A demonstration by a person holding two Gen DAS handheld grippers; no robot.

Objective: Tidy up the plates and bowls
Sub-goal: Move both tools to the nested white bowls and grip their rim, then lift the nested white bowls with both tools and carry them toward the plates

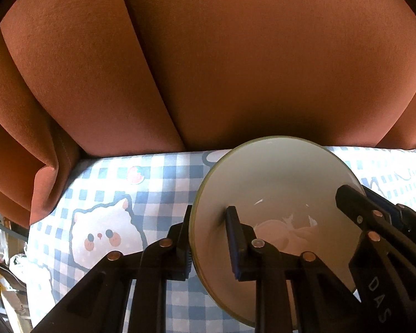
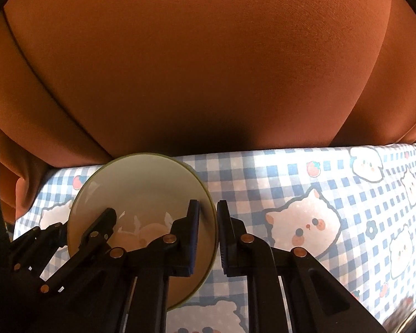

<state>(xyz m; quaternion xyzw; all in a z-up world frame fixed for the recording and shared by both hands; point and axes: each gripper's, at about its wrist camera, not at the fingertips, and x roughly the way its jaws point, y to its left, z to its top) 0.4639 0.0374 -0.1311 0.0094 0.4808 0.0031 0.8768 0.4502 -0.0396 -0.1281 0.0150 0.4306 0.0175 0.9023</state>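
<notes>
A pale green bowl [image 1: 277,183] with a cartoon print inside is held between both grippers above a blue checked tablecloth. My left gripper [image 1: 209,236] is shut on the bowl's left rim, one finger inside and one outside. My right gripper [image 2: 208,236] is shut on the bowl's [image 2: 141,188] right rim in the same way. Each gripper shows in the other's view: the right one [image 1: 355,202] at the bowl's far side, the left one [image 2: 102,222] likewise. The bowl is tilted toward the cameras.
The tablecloth [image 2: 305,194] with white cat and strawberry prints covers the table. An orange-brown curtain [image 1: 208,55] hangs just behind the table's far edge. Clutter [image 1: 2,263] lies past the table's left edge.
</notes>
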